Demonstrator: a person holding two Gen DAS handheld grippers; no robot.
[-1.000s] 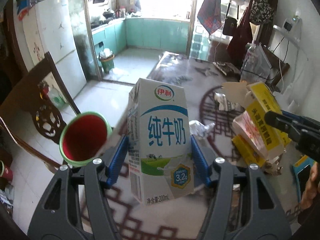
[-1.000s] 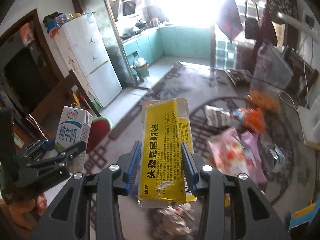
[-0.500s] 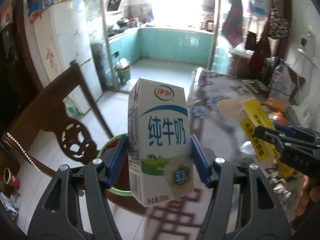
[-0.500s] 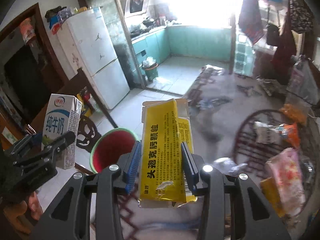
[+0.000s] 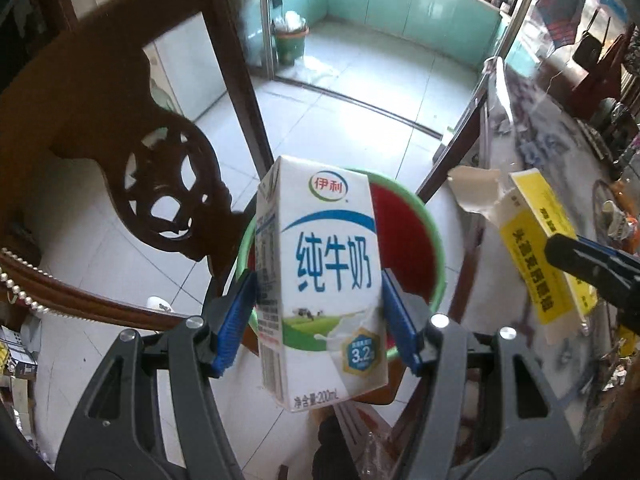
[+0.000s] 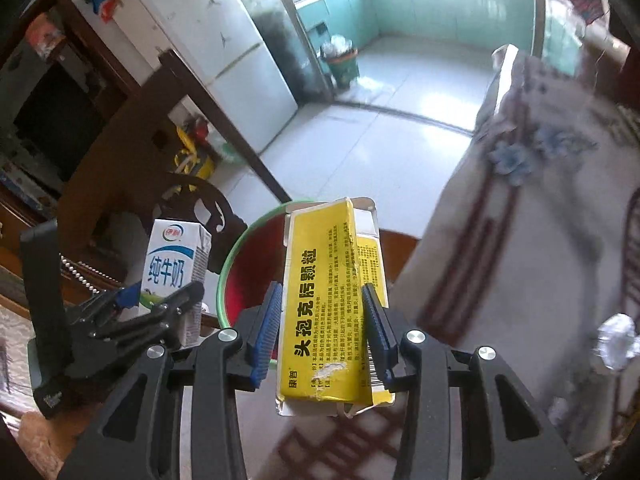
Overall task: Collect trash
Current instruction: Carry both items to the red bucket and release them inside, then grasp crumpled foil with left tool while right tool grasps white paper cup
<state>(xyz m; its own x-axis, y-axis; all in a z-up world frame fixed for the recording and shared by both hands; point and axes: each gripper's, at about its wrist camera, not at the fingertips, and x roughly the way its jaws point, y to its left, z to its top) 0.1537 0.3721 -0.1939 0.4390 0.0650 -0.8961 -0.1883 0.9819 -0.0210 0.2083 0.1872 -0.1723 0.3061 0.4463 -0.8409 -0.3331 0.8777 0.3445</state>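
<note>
My left gripper (image 5: 316, 320) is shut on a white and blue milk carton (image 5: 324, 280), held upright directly over a red bin with a green rim (image 5: 404, 232). My right gripper (image 6: 322, 328) is shut on a flattened yellow medicine box (image 6: 328, 300), which hangs over the same bin (image 6: 248, 268). In the right wrist view the milk carton (image 6: 172, 268) and left gripper (image 6: 160, 304) sit just left of the bin. In the left wrist view the yellow box (image 5: 540, 248) appears at the right, beyond the bin's rim.
A carved dark wooden chair (image 5: 120, 128) stands left of the bin. The table with a patterned cloth (image 6: 540, 240) lies to the right, with a foil scrap (image 6: 616, 340) on it. A white fridge (image 6: 224, 48) and a second small bin (image 6: 340, 60) stand on the tiled floor beyond.
Both grippers swung left off the table and dipped toward the red bin, each still holding its item. The bin now lies right under the carton and box.
</note>
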